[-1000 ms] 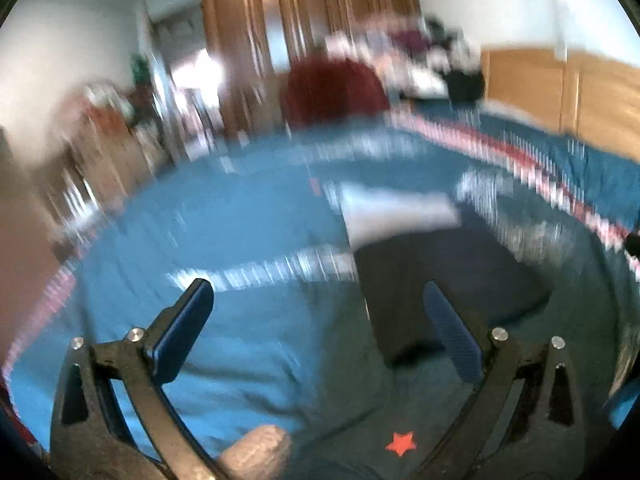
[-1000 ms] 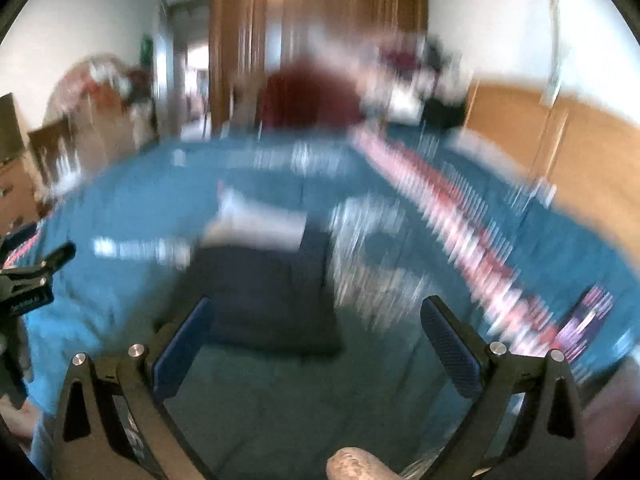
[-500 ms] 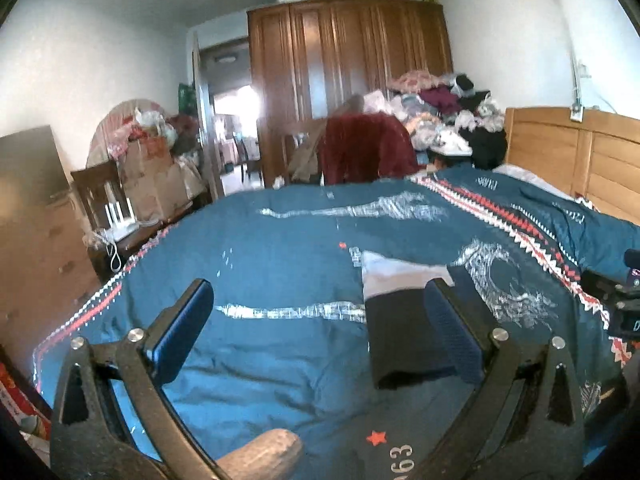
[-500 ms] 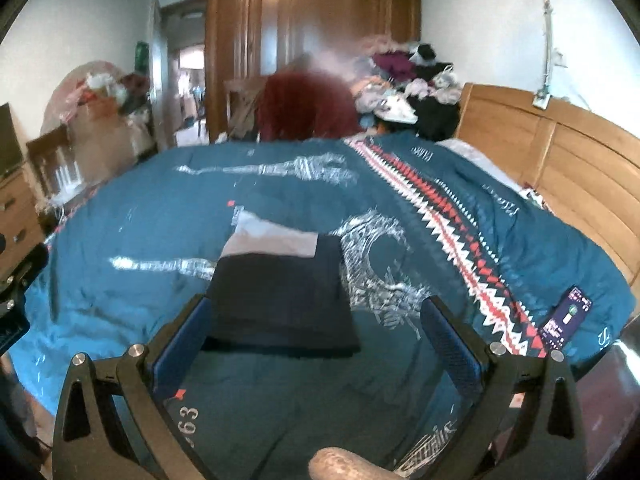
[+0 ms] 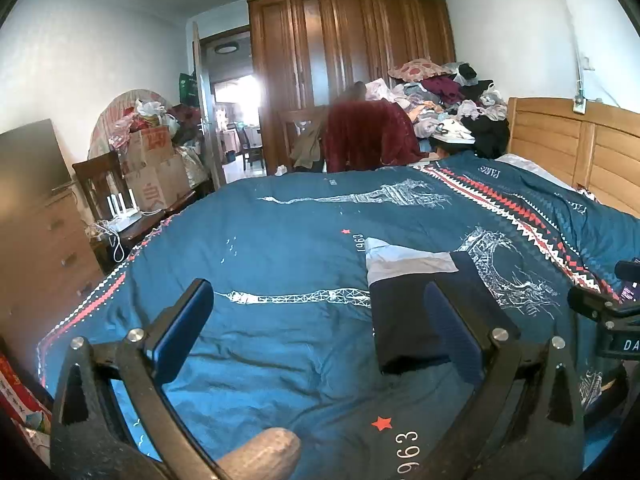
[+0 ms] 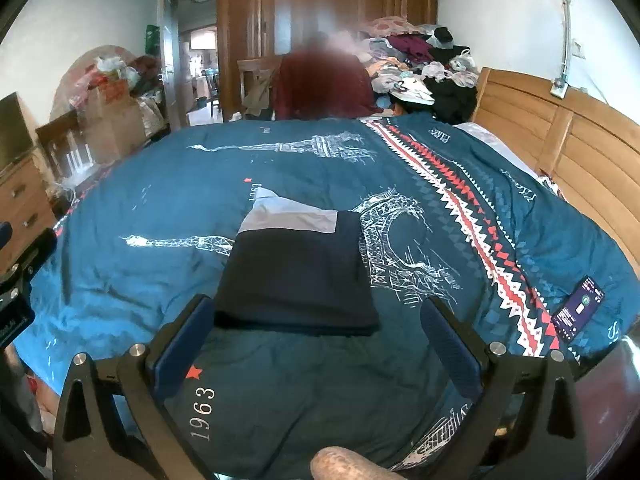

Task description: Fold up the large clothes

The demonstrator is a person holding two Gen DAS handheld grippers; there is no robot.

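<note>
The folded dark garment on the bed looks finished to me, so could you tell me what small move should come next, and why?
Probably leave it alone and draw both grippers back. The folded dark garment lies flat and squared on the bedspread, grey panel at its far end. The right gripper and left gripper are open, empty and clear of it.

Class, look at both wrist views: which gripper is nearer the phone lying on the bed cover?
The right gripper. The phone lies just off its right side, while the left gripper is farther over, beyond the folded dark garment.
</note>
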